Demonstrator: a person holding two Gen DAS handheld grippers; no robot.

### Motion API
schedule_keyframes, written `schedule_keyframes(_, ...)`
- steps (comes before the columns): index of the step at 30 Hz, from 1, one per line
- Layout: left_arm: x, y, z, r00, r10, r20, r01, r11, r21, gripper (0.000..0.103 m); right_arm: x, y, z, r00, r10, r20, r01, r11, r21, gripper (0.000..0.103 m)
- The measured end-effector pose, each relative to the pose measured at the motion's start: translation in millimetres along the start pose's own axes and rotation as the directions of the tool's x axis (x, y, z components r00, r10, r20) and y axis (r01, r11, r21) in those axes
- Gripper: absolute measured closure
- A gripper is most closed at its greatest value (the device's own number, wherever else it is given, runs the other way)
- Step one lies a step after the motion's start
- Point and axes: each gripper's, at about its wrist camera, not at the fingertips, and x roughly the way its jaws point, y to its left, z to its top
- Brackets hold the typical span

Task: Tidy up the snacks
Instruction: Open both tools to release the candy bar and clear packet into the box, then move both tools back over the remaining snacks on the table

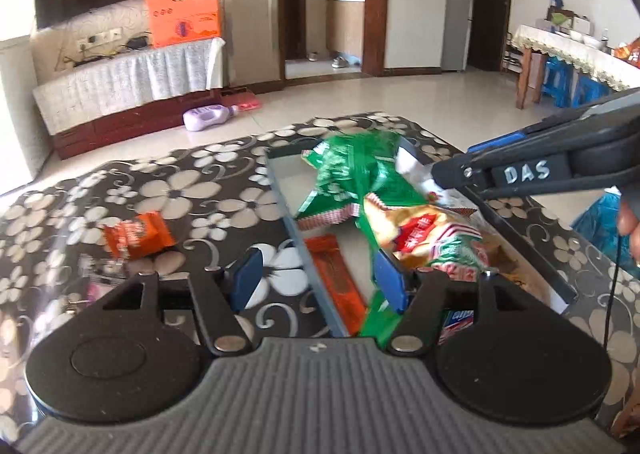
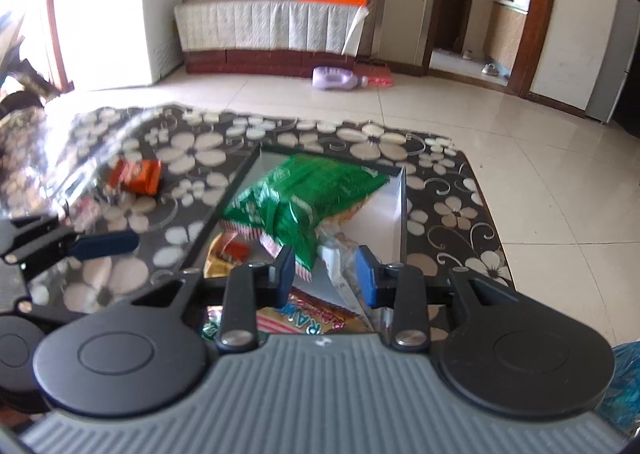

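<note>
A grey box (image 1: 298, 238) on the flower-patterned table holds snack bags: a green bag (image 1: 352, 169), a gold and red bag (image 1: 424, 234) and an orange bar (image 1: 336, 274). My left gripper (image 1: 320, 278) is open over the box's left wall, empty. An orange snack pack (image 1: 138, 234) lies on the table to its left. My right gripper (image 2: 326, 274) is open above the box (image 2: 402, 213), just behind the green bag (image 2: 304, 197); nothing is held. The right gripper shows in the left wrist view (image 1: 460, 169), and a left finger (image 2: 104, 244) shows in the right wrist view.
A small pink-and-clear wrapper (image 1: 100, 278) lies near the table's left front. The orange pack also shows in the right wrist view (image 2: 138, 175). A blue bag (image 1: 604, 230) sits off the table's right side. Tiled floor lies beyond the far edge (image 2: 520, 157).
</note>
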Motion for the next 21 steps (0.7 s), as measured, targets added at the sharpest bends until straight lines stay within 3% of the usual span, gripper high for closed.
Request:
schedule_keyframes(9, -31.0, 33.6, -9.8, 0.995, 0.096, -0.029, -0.097, 0.995, -0.023, 0.035, -12.7, 36.4, 12.4, 0.983, 0.156, 0.092, -0.161, 0.986, 0.044, 0.067)
schedule_keyframes(16, -63.8, 78.5, -31.1, 0.976, 0.208, -0.063, -0.211, 0.977, -0.034, 0.033, -5.0, 91.0, 16.6, 0.949, 0.310, 0.055, -0.311, 0.950, 0.021, 0.067)
schedule_keyframes(21, -69.1, 121.9, -54.9, 0.949, 0.295, -0.115, -0.305, 0.949, -0.080, 0.033, 12.0, 132.1, 9.5, 0.938, 0.346, -0.018, -0.346, 0.938, -0.004, 0.067)
